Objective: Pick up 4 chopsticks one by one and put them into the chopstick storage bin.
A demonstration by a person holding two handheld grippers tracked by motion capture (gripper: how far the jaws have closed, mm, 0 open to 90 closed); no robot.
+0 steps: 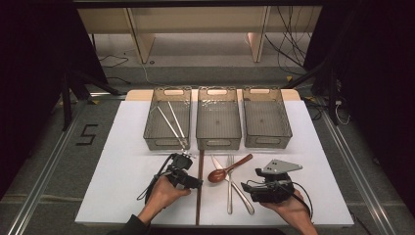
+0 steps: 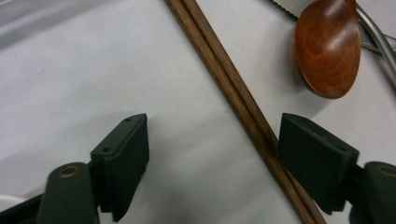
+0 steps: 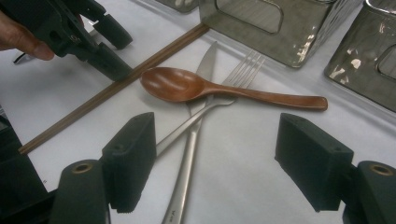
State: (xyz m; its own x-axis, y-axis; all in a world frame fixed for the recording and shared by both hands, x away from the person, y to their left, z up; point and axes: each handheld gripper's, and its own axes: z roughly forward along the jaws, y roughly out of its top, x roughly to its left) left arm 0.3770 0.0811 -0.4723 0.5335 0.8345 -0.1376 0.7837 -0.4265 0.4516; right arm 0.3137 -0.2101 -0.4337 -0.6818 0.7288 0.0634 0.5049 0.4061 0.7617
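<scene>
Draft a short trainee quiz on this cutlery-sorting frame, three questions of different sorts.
1. True or false: the left claw is clamped on the wooden chopsticks.
2. Which basket holds metal chopsticks: A left, B middle, C right?
3. What lies across the knife and fork?

Key: 1 false; its pads stand apart around the chopsticks lying on the table. 2 A. 3 the wooden spoon.
</scene>
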